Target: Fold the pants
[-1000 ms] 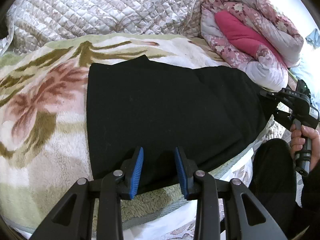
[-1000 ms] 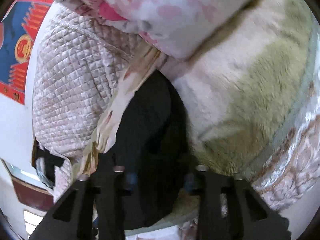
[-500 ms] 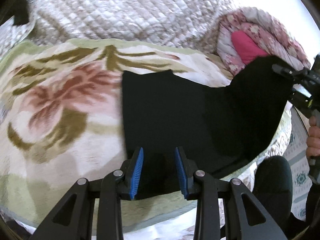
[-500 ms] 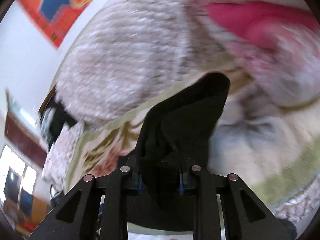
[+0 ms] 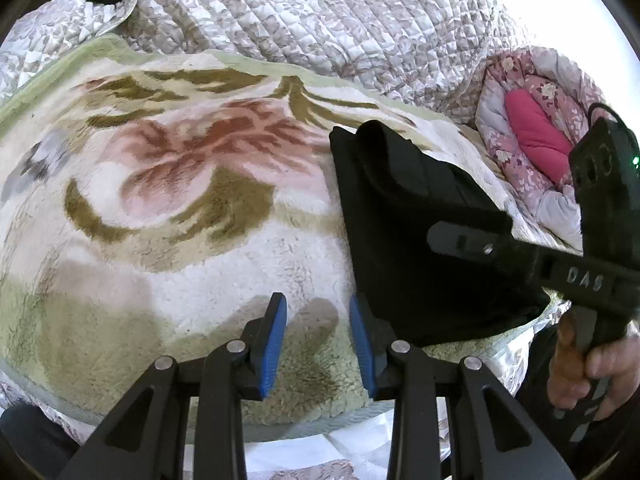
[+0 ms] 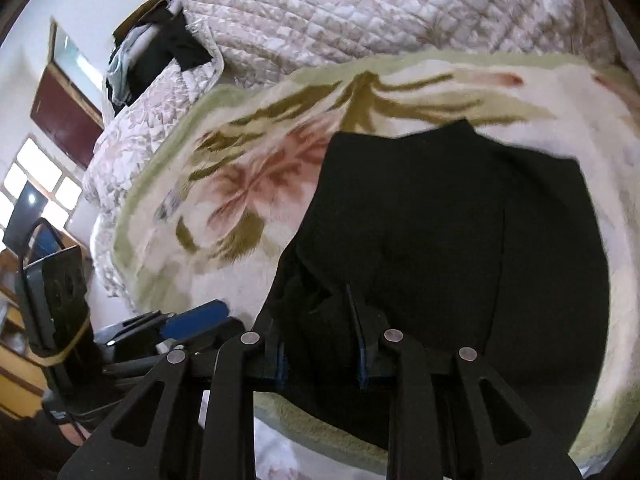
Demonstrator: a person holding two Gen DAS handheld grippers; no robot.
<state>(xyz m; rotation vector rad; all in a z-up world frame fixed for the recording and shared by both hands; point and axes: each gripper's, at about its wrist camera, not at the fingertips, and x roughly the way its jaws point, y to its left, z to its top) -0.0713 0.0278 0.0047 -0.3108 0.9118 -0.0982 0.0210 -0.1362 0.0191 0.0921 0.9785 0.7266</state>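
Observation:
The black pants [image 5: 416,232] lie folded over on a flowered fleece blanket [image 5: 168,184]. My left gripper [image 5: 318,344] is open and empty, low over the blanket just left of the pants' near left corner. My right gripper [image 6: 320,332] is shut on a fold of the pants [image 6: 460,240] and holds that end over the rest of the cloth. In the left wrist view the right gripper [image 5: 460,240] reaches in from the right across the pants. In the right wrist view the left gripper [image 6: 192,320] shows at the lower left.
A quilted grey-pink cover [image 5: 320,20] is bunched behind the blanket. A rolled pink floral quilt [image 5: 536,136] lies at the right. Dark clothes [image 6: 160,44] sit at the far corner. The bed's front edge runs just below both grippers.
My right gripper closed on the pants' right end and carried it left over the rest, halving the pants. My left gripper shifted left, off the cloth, and stayed open.

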